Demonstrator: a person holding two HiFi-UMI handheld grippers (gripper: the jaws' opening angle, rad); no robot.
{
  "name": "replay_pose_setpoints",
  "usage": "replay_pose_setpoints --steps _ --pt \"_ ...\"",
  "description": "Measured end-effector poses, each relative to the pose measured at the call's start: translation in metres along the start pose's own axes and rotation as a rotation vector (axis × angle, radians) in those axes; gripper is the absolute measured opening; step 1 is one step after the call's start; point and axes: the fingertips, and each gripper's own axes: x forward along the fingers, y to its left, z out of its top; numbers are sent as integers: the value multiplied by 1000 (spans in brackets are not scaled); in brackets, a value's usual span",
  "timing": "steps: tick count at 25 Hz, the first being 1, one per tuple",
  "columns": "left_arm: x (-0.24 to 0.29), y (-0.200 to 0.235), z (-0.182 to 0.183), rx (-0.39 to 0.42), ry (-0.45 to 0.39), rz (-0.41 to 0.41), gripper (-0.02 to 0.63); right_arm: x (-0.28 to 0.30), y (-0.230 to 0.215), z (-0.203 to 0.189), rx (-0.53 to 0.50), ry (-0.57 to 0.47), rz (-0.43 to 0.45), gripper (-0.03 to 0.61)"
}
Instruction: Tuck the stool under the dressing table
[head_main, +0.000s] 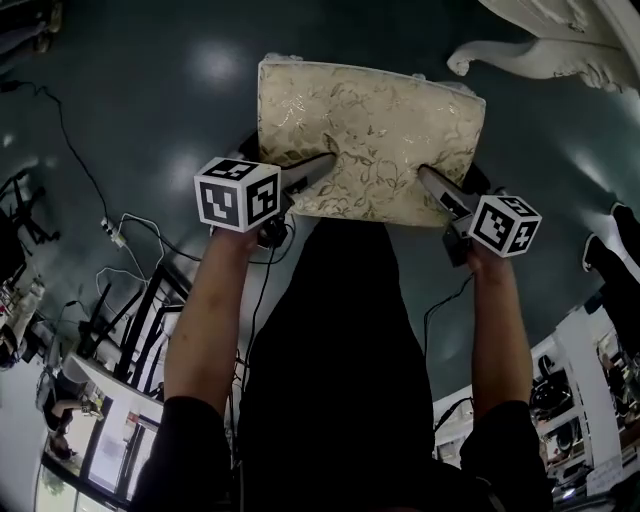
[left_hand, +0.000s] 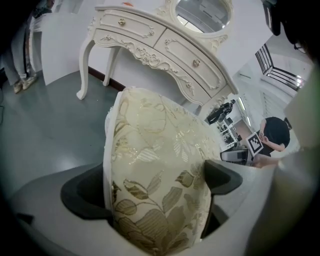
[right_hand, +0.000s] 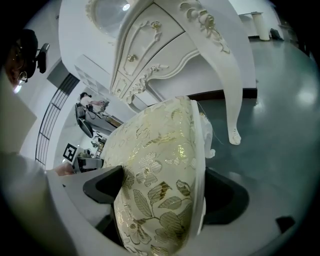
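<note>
You had your left gripper (head_main: 318, 168) clamped on the near-left edge of the stool (head_main: 370, 120), right on its floral cushion, and your right gripper (head_main: 432, 182) clamped on the near-right edge. The dressing table (head_main: 545, 50) sat ahead, off to your right. The stool wasn't under it yet, so I'd guess the push needed a rightward angle.

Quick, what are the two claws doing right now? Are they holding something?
Left claw: closed on the stool, pinching its cushioned seat.
Right claw: closed on the stool too, pinching the seat's other side.
</note>
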Motion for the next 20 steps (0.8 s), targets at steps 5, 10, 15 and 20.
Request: replay_pose_setpoints --steps 5,10,15,20 --pt "-5 0 1 13 -19 36 589 5 0 1 -6 4 39 476" --pt "1 1 -2 12 -19 27 589 6 -5 -3 1 3 30 476" --pt "0 1 3 26 -24 -12 589 -1 2 -1 0 -25 -6 476" --pt "-1 7 1 -5 -72 -51 589 -2 12 5 -58 -20 -43 476"
